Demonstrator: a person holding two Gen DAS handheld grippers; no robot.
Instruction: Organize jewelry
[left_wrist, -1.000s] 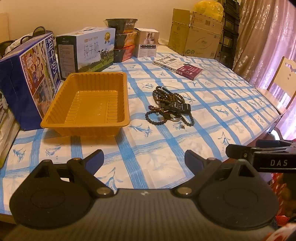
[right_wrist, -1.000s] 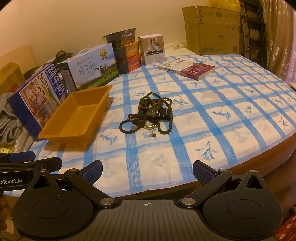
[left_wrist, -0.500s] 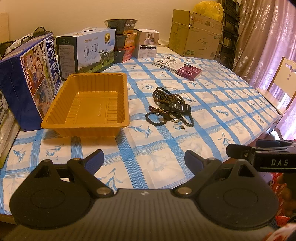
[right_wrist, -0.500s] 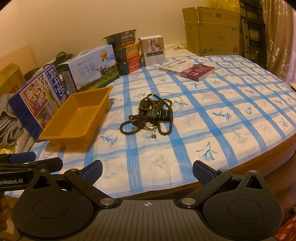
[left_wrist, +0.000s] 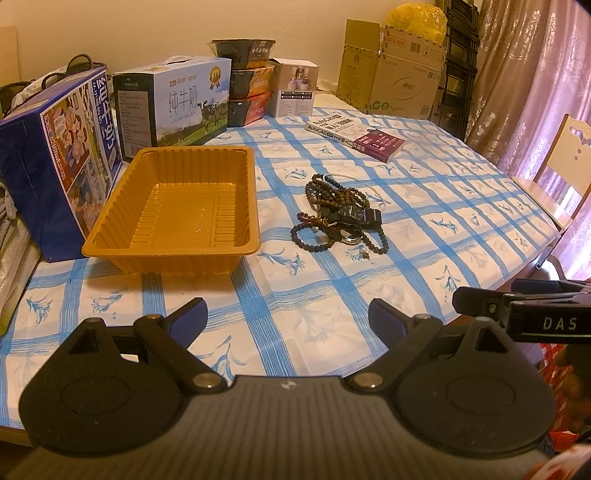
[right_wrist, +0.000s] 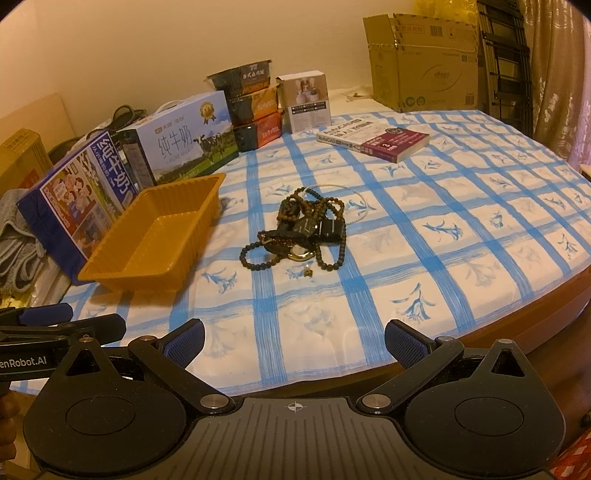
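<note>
Nothing of the sorting is done yet, as far as both views show: the tray (left_wrist: 173, 206) is bare inside, and all the jewelry (left_wrist: 340, 218) lies in one tangled heap on the tablecloth (left_wrist: 295, 325). From the left tongs (left_wrist: 288, 317) the tray sits ahead and a little to the left, while the heap lies ahead and to the right, beside the tray but apart from it. From the right tongs (right_wrist: 293, 339) the heap is almost straight ahead, with the tray off to the left

Both tongs hang over the near edge of the table, well short of the heap. Each stands wide open with nothing between its pads, and neither touches anything on the cloth

The heap holds several bead strings (right_wrist: 325, 206), at least two watches (right_wrist: 299, 251), and a thin pale loop (right_wrist: 354, 192) at its far side. One small gold piece (right_wrist: 308, 272) lies loose just on the near side of the heap. Judging by this, the whole job remains: each piece likely has to be teased out of the tangle and carried to the tray. The strings overlap the watches, so lifting one may drag others along
</note>
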